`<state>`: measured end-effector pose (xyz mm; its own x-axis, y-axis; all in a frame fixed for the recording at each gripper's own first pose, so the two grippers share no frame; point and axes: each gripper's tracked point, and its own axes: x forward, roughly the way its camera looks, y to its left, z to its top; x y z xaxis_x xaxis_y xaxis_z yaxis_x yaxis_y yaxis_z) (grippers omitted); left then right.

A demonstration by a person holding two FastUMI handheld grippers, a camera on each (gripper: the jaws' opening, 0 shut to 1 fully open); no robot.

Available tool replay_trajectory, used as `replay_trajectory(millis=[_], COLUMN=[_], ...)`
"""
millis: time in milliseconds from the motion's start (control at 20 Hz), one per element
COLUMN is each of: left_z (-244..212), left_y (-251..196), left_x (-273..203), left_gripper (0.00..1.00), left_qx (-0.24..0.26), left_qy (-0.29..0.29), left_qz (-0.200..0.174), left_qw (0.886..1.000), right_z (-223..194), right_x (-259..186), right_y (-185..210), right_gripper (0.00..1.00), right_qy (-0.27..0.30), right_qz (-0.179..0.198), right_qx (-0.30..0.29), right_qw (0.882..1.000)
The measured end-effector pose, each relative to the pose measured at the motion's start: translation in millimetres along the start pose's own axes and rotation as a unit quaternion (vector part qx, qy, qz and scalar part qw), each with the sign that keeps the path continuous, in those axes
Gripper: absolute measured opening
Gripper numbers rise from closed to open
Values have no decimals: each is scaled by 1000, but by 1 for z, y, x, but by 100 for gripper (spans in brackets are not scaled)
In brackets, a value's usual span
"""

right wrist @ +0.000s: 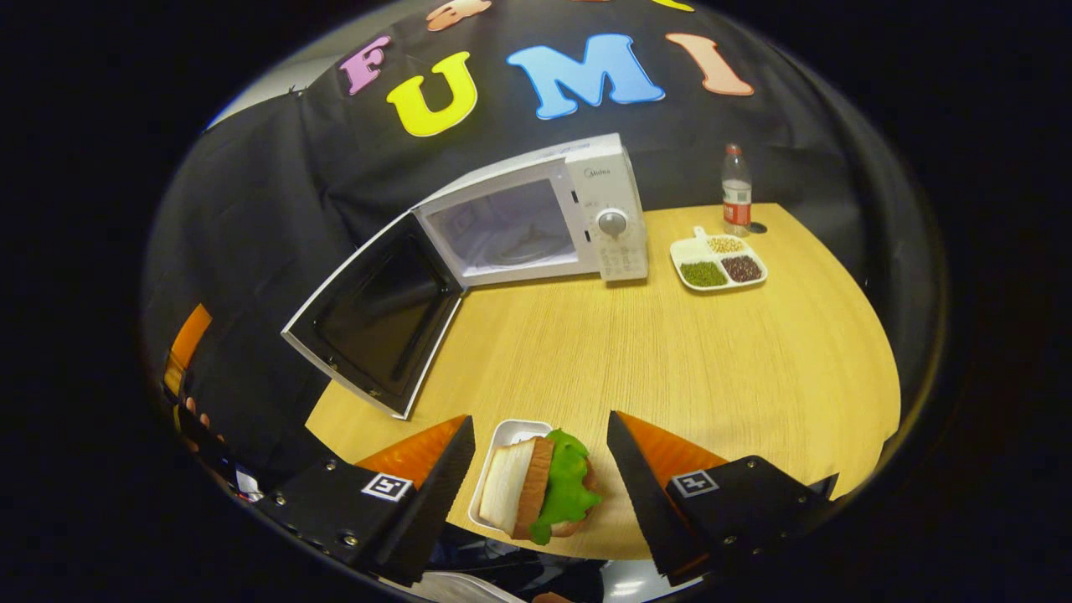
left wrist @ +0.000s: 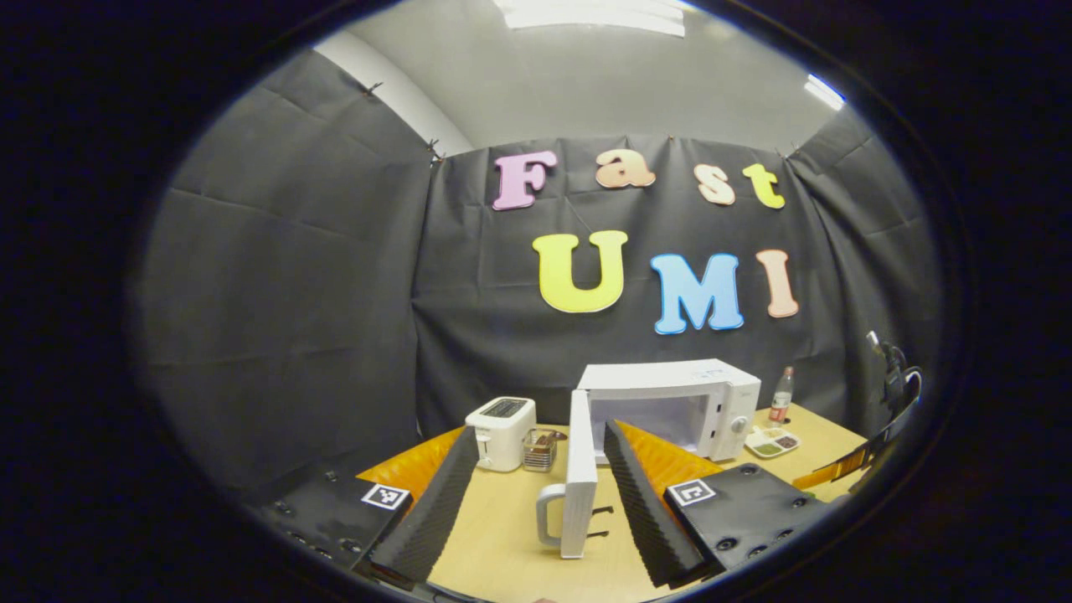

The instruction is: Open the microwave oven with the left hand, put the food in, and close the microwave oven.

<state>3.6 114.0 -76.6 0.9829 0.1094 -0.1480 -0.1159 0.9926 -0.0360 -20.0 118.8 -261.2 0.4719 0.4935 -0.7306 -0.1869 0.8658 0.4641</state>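
Observation:
A white microwave oven [right wrist: 578, 213] stands at the back of the wooden table, its door [right wrist: 377, 314] swung wide open to the left and its cavity empty. In the left gripper view the door [left wrist: 579, 477] shows edge-on with its handle [left wrist: 548, 515] between my left gripper's fingers, which do not touch it. My left gripper [left wrist: 536, 494] is open. A sandwich with bread, meat and green lettuce [right wrist: 544, 486] lies on a small white tray [right wrist: 502, 444] at the table's near edge. My right gripper [right wrist: 540, 490] is open, its fingers standing either side of the tray.
A white toaster [left wrist: 501, 431] and a small wire basket [left wrist: 540, 450] stand left of the microwave. A divided plate of beans [right wrist: 718, 264] and a plastic bottle [right wrist: 736, 188] sit to the microwave's right. The other gripper and a hand [right wrist: 197, 419] show at the left edge.

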Motion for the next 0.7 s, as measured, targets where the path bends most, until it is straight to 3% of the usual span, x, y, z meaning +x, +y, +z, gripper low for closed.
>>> replay_trajectory(millis=[500, 700], left_z=[6, 6], left_y=[-15, -21], left_x=[-12, -17], left_gripper=[98, 96], left_qx=[12, 11], left_qy=[0, 0], left_qz=[13, 23], left_qw=[1000, 1000], right_z=[-61, -70], right_x=[25, 26], right_y=[-6, 1], right_gripper=[96, 64], right_qy=[117, 145], right_qz=[44, 72], right_qx=[112, 145], right_qw=[986, 976])
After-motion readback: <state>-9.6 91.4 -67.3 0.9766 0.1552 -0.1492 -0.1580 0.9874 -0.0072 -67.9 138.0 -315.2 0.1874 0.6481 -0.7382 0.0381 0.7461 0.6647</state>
